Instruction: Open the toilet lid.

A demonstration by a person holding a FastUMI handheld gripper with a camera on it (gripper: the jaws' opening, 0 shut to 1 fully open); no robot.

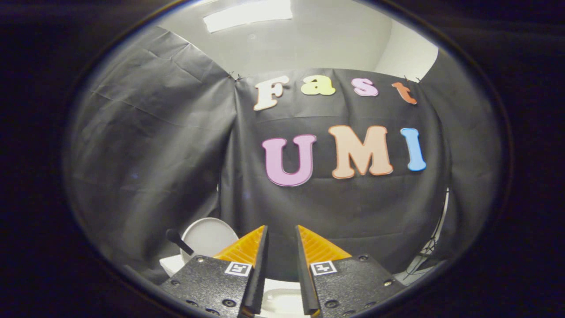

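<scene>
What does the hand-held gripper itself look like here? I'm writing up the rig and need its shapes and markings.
The hand-held gripper has two wedge-shaped fingers with ribbed outer faces, tapering to points. Each sits on a black, rough-textured block fastened with round screws, and each block carries a small square black-and-white marker near its inner edge. A narrow gap separates the fingers.

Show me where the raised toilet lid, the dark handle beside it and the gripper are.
toilet lid (209, 238): gripper view, its pale round face.
dark handle (178, 241): gripper view, its shaft.
gripper (281, 232): gripper view, the empty gap between its fingertips.
</scene>
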